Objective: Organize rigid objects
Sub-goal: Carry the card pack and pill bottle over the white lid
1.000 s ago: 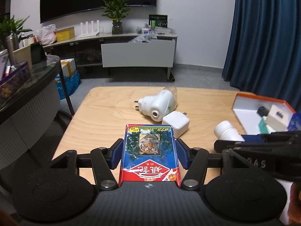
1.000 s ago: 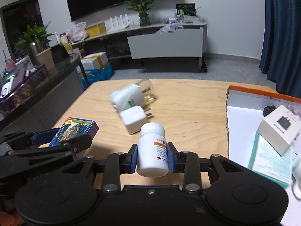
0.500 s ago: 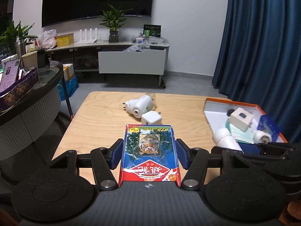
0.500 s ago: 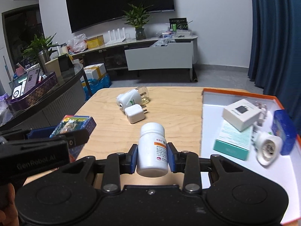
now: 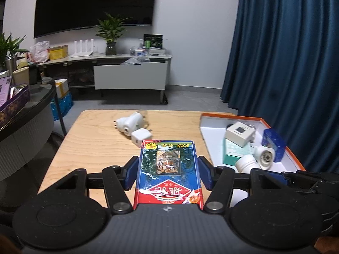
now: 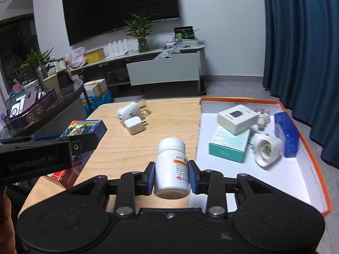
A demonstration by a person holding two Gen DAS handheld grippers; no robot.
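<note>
My left gripper (image 5: 167, 174) is shut on a blue and red card box with a tiger picture (image 5: 168, 169), held above the wooden table (image 5: 95, 146). The right gripper (image 6: 171, 175) is shut on a white pill bottle (image 6: 172, 167), raised near the left edge of the orange-rimmed white tray (image 6: 286, 180). In the right wrist view the left gripper's body and the card box (image 6: 84, 129) show at the left. The pill bottle's cap (image 5: 246, 163) peeks in at the right of the left wrist view.
A white plug-in lamp (image 6: 129, 112) and a white charger cube (image 6: 134, 126) lie mid-table. The tray holds a white box (image 6: 237, 118), a teal box (image 6: 229, 146), a blue box (image 6: 286, 135) and a white socket part (image 6: 268, 150). A dark counter (image 6: 53, 105) stands left.
Both grippers have pulled back and up from the table with their loads still held. The tray has come fully into view on the right in both views.
</note>
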